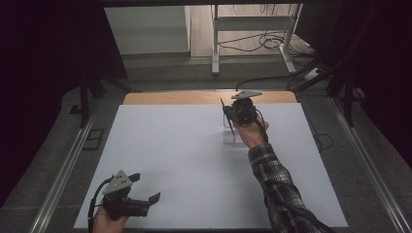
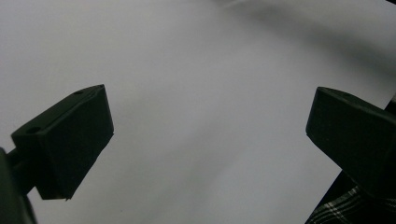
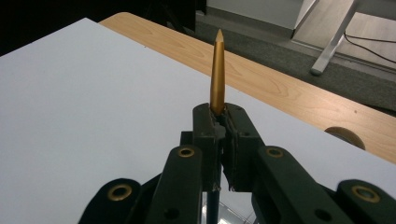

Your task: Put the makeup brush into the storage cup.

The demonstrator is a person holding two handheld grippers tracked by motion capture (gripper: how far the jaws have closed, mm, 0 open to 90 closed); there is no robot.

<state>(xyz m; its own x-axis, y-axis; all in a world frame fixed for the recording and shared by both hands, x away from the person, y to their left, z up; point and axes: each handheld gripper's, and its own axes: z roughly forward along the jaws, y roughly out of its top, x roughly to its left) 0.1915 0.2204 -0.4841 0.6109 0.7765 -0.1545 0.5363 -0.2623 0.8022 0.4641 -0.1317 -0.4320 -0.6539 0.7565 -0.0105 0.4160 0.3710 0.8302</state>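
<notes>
My right gripper [image 1: 228, 114] is at the far middle of the white sheet [image 1: 170, 155], shut on a slim gold pen [image 3: 217, 70]. In the right gripper view the pen's pointed tip stands up beyond the closed jaws [image 3: 222, 116]. In the high view the pen [image 1: 224, 109] looks like a dark thin stick that slants down into a small clear container [image 1: 228, 135] on the sheet, just below the gripper. My left gripper [image 1: 145, 188] rests near the front left corner of the sheet. Its jaws are wide apart over bare white sheet [image 2: 208, 126], and nothing is between them.
The white sheet covers most of a wooden table, whose bare far edge [image 1: 194, 98] shows as a strip. Metal rails [image 1: 63, 174] run along both sides. Beyond the table stand a white desk frame [image 1: 216, 43] and loose cables [image 1: 262, 41] on the floor.
</notes>
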